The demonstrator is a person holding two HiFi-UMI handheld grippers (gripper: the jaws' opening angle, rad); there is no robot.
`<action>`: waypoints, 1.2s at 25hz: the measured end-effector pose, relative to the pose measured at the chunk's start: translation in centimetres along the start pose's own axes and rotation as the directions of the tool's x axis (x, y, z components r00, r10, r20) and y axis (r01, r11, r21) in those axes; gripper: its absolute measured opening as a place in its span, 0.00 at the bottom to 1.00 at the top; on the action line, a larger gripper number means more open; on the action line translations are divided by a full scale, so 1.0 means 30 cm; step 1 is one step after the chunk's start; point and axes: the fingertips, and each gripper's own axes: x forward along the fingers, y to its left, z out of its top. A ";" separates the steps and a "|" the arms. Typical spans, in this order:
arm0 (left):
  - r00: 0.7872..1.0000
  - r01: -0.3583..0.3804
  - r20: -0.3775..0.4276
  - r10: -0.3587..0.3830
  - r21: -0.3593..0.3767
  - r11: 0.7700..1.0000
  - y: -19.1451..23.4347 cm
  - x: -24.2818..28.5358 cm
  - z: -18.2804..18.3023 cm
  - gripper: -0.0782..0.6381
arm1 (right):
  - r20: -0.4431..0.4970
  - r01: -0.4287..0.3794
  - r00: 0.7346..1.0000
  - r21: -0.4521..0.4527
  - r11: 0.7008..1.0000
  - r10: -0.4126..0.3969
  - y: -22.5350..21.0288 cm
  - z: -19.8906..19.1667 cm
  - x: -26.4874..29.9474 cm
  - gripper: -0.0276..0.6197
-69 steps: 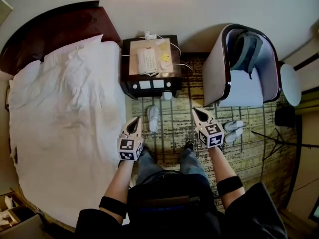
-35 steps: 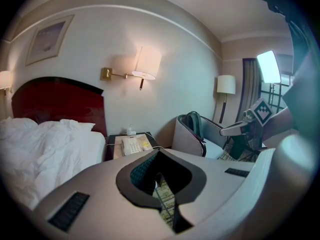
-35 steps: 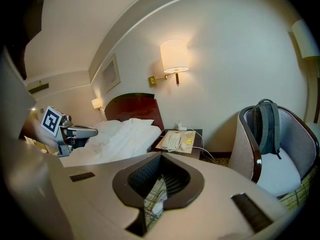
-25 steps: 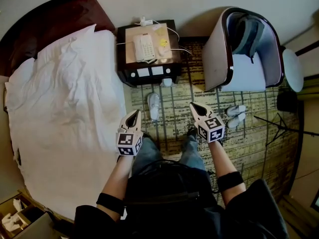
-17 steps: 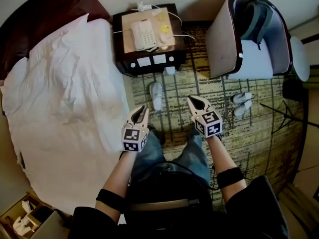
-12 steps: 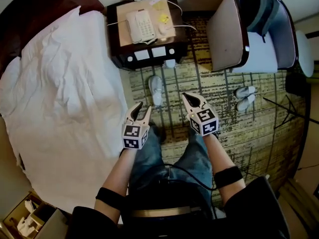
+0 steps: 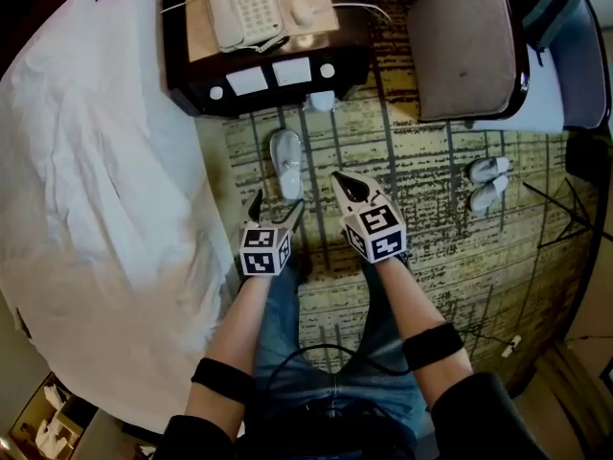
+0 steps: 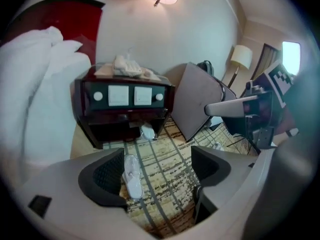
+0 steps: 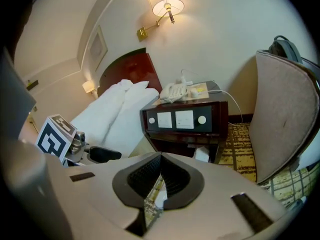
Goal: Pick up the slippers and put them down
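Note:
One white slipper [image 7: 285, 164] lies toe-up on the patterned carpet in front of the nightstand. My left gripper [image 7: 278, 206] hangs just short of its near end; its jaws have just been opening and stand open with nothing between them. In the left gripper view the slipper [image 8: 132, 176] shows on the floor beyond the left gripper [image 8: 157, 171], close to its left jaw. My right gripper [image 7: 340, 178] is shut and empty, to the right of the slipper. The right gripper view shows the right gripper [image 9: 160, 171] with its pads together. A second pair of slippers [image 7: 487, 180] lies far right.
A dark nightstand [image 7: 192, 60] with a telephone [image 7: 244, 8] stands behind the slipper, a small white object [image 7: 321, 101] at its foot. The bed [image 7: 96, 180] fills the left, an armchair [image 7: 469, 41] the upper right. The person's legs [image 7: 287, 324] are below the grippers.
Both grippers have dropped toward the carpet and the head view has come closer to the floor. The left jaws went from shut to open; the right stayed shut.

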 end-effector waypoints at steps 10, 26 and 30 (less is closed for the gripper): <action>0.986 -0.065 -0.160 0.052 -0.081 0.995 0.193 0.593 -0.456 0.84 | -0.063 0.008 0.998 0.029 1.000 -0.006 -0.194 -0.414 0.391 0.05; 0.957 -0.172 -0.257 0.139 -0.113 0.979 0.444 1.142 -0.892 0.89 | -0.106 0.032 0.994 0.045 0.998 -0.027 -0.354 -0.868 0.896 0.05; 0.954 -0.152 -0.274 0.121 -0.094 0.984 0.445 1.213 -0.957 0.93 | -0.129 0.035 0.991 0.050 0.998 -0.028 -0.378 -0.969 0.955 0.05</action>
